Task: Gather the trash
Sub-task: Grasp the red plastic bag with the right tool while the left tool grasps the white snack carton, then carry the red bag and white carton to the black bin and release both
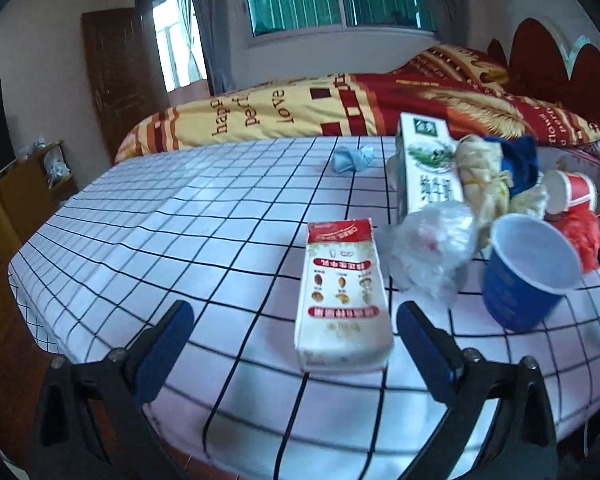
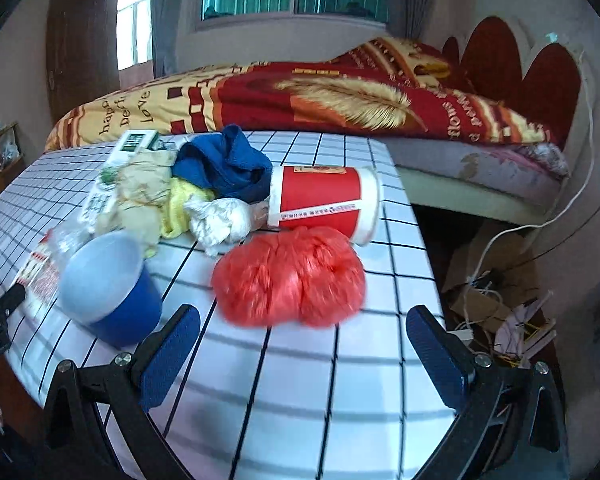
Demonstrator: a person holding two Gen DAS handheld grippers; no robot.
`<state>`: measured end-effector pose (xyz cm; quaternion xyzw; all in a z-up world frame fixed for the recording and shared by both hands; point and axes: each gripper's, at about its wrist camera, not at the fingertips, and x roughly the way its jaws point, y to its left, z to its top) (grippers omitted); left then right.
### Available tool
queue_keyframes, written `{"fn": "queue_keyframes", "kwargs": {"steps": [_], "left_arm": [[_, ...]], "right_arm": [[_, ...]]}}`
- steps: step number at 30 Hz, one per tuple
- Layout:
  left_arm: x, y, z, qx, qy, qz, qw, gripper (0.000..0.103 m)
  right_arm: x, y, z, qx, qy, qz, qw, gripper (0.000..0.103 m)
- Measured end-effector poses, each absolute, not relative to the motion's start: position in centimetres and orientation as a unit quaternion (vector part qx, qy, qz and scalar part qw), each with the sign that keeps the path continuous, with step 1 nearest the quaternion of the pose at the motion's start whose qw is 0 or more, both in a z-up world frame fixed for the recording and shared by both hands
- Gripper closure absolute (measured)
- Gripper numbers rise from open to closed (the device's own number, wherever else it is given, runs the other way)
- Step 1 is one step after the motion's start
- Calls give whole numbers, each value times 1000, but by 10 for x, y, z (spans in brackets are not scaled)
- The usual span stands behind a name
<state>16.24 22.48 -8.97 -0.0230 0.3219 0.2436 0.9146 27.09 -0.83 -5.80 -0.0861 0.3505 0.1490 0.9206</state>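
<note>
Left tool (image 1: 294, 322) spread wide over the checked counter (image 1: 160, 240) — the carton (image 1: 342, 300) lies flat just ahead, between its tips toward the right one, long axis running away. Right tool (image 2: 302, 330), equally wide and empty, faces the red bag (image 2: 290, 276) dead ahead.

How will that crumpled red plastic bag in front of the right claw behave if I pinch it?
The red plastic bag looks like thin crumpled film, so it will probably squash flat and weigh little. It may slip or trail loose folds. It likely won't roll like the red paper cup lying behind it.
</note>
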Motion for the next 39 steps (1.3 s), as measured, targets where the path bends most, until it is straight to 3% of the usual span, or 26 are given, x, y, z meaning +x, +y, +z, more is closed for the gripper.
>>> {"fn": "queue_keyframes", "kwargs": {"steps": [8, 10, 11, 13, 14, 16, 19, 22, 39], "left_arm": [[179, 229, -103, -36, 344, 220, 912, 19], [181, 229, -105, -39, 348, 215, 912, 24], [181, 230, -106, -42, 350, 213, 911, 28], [181, 230, -107, -46, 348, 211, 912, 37], [181, 230, -106, -45, 347, 212, 912, 50], [180, 229, -106, -43, 345, 215, 913, 50], [176, 229, -104, -44, 343, 207, 915, 51], [168, 227, -96, -43, 334, 204, 919, 51], [133, 177, -49, 1, 288, 152, 946, 51]], "right_arm": [[313, 8, -69, -87, 382, 164, 905, 0], [317, 9, -73, -89, 387, 169, 902, 7], [319, 9, -76, -87, 394, 173, 899, 14], [320, 9, -78, -84, 400, 178, 895, 17], [320, 8, -78, -83, 401, 180, 894, 18], [318, 8, -80, -83, 406, 186, 891, 22], [312, 8, -84, -85, 411, 201, 885, 49], [302, 7, -81, -89, 402, 211, 887, 61], [243, -61, -48, -59, 376, 184, 906, 63]]}}
